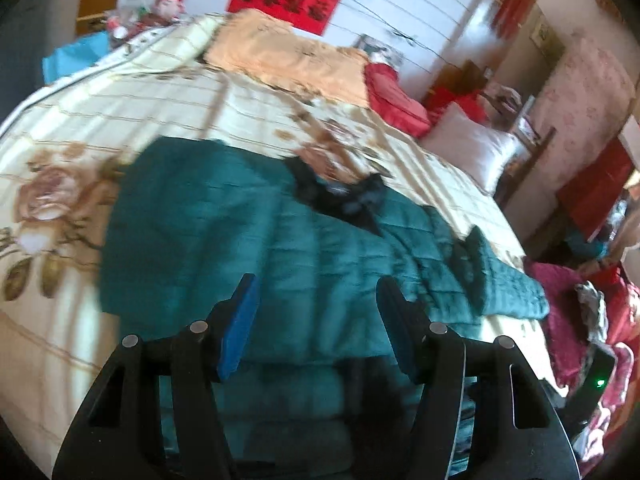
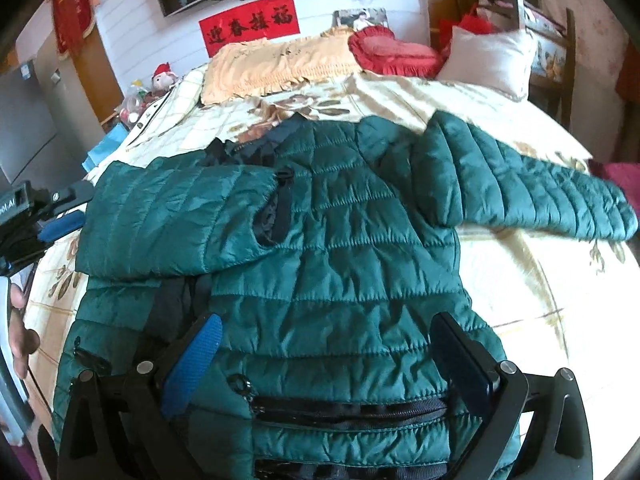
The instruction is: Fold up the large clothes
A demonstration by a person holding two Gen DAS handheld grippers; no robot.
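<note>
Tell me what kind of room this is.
Most likely a home bedroom. A green puffer jacket lies spread on a bed with a floral quilt, pillows sit at its head, and a red banner hangs on the wall.

The red banner (image 2: 250,24) on the white wall read 迎春接福 in black characters. The device (image 2: 14,202) at the left edge showed "ol.AI", partly cut off.

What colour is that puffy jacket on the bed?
Dark teal green, with black lining; the jacket shows best in the right wrist view.
</note>
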